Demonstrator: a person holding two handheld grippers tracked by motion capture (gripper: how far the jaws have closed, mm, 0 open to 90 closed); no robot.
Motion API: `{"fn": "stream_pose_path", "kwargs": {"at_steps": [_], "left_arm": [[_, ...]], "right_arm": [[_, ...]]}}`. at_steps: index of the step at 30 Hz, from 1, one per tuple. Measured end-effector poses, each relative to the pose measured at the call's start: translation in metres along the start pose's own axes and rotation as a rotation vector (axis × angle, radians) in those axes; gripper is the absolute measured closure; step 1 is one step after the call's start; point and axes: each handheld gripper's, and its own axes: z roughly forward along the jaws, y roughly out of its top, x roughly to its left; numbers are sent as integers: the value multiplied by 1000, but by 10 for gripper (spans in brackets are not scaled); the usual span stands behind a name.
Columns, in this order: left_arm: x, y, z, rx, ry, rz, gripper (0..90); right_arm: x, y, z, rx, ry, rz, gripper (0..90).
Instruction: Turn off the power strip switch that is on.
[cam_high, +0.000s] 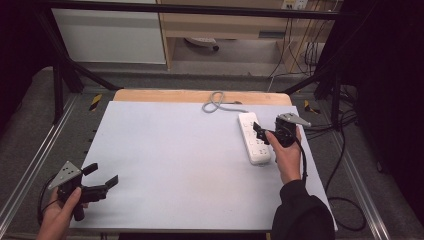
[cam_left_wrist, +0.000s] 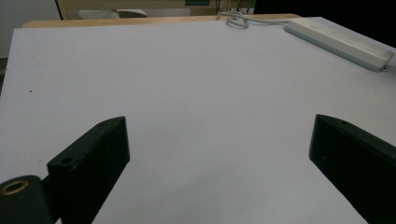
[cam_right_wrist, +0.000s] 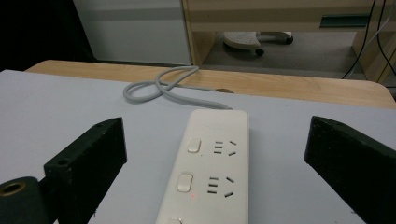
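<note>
Overhead, a wide pale grey surface (cam_high: 190, 160) lies on a wooden top whose far edge shows as a tan strip, with a dark metal frame standing around it and grey floor on both sides.

Next in size, a white power strip (cam_high: 253, 137) lies flat on the right half of the surface, near the far edge, its long side running away from the person. From the right tool's view, the power strip (cam_right_wrist: 210, 163) shows a column of rocker switches on its left and sockets beside them, with a small red dot of light near one switch. Its grey cord (cam_high: 216, 103) leaves the far end and curls into a loop on the wooden strip, seen again in the right tool's view (cam_right_wrist: 161, 88).

Smaller still, the right tool (cam_high: 260, 134) is held by a hand in a dark sleeve just above the power strip, its jaws spread wide with the strip between them but not touching it. A grey three-cornered plate sits on top of it.

At the near left corner, the left tool (cam_high: 105, 176) is held by the other hand over the edge of the surface, well apart from the power strip (cam_left_wrist: 338, 42). Its jaws are also spread wide, holding nothing.
</note>
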Motion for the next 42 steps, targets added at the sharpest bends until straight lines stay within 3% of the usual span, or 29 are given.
{"fn": "stream_pose_path", "kwargs": {"at_steps": [10,21,31,42], "left_arm": [[0,0,0,1,-1,3,50],[-1,0,0,-3,-4,-1,50],[-1,0,0,-2,-9,0,50],[-1,0,0,-3,-10,1,50]], "right_arm": [[-1,3,13,-4,-13,14,76],[-1,6,23,-22,-28,16,233],[-2,9,28,-45,-33,43,298],[0,12,30,-75,-47,33,507]]}}
